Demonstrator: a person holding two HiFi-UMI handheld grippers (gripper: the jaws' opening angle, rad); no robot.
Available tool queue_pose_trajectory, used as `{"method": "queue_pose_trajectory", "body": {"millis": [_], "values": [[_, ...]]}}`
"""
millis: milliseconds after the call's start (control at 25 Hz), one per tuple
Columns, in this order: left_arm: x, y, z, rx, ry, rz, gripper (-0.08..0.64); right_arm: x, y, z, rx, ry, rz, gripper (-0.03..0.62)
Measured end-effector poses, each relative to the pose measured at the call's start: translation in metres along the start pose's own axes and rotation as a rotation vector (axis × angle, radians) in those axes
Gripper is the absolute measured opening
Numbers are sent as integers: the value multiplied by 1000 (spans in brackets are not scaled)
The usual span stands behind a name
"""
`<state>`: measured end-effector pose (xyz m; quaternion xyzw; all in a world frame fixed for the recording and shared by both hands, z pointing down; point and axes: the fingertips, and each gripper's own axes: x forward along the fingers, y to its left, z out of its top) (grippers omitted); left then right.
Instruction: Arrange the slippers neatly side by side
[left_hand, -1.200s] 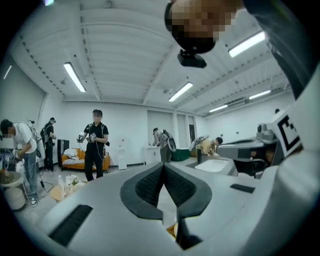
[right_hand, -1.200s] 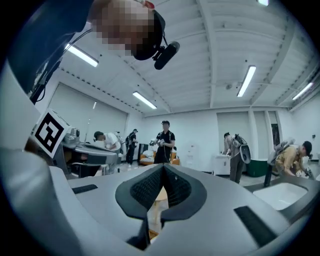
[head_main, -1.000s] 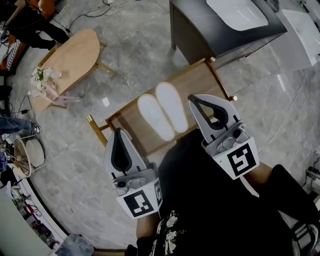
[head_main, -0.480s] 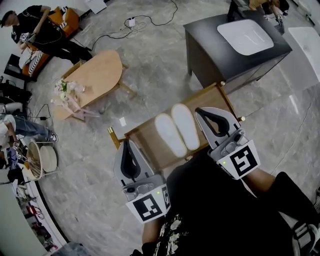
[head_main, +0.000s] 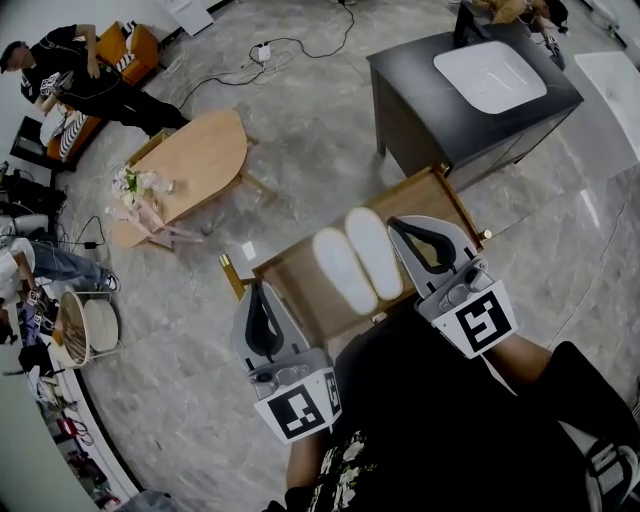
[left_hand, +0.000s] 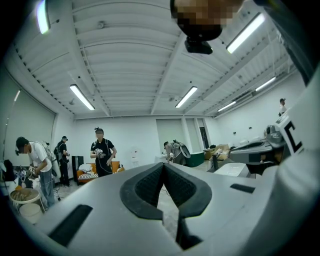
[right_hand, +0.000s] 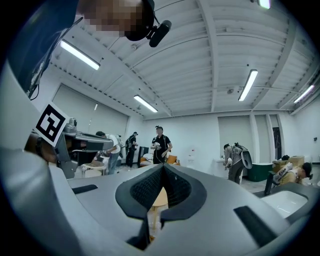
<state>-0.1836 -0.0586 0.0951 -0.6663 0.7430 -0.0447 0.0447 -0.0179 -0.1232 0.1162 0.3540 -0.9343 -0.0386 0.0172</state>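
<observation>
Far left: person (head_main: 70, 75) by an orange sofa (head_main: 125, 45), well away from the work. Next is an oval table (head_main: 200, 155) with flowers (head_main: 135, 185) at its near end.

Left tongs (head_main: 260, 290): together, nothing in them. In the left gripper view the pads (left_hand: 150, 182) meet at the tip, with only the open room behind them. In the head view the tongs lie over the floor just off the surface's near-left corner, clear of both slippers.

Surface (head_main: 300, 290): small wooden rectangle, sitting diagonal in the head view. Both white slippers are on it, left slipper (head_main: 343, 270) and right slipper (head_main: 373, 252). They lie side by side with long edges touching, same heading, ends nearly level.

Right tongs (head_main: 397, 224): also together and empty. The right gripper view shows the pads (right_hand: 147, 187) closed tip to tip. In the head view they are just beside the right slipper, over the surface's right end. Can't tell if they touch it.

Far right: black cabinet (head_main: 420, 120) beyond the surface, white tray (head_main: 490, 75) on top.
</observation>
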Motion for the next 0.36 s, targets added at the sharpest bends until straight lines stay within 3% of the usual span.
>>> {"method": "queue_pose_trajectory", "body": {"millis": [360], "values": [[6, 0, -5, -45, 5, -26, 3, 13, 8, 1, 18, -12, 15, -3]]}}
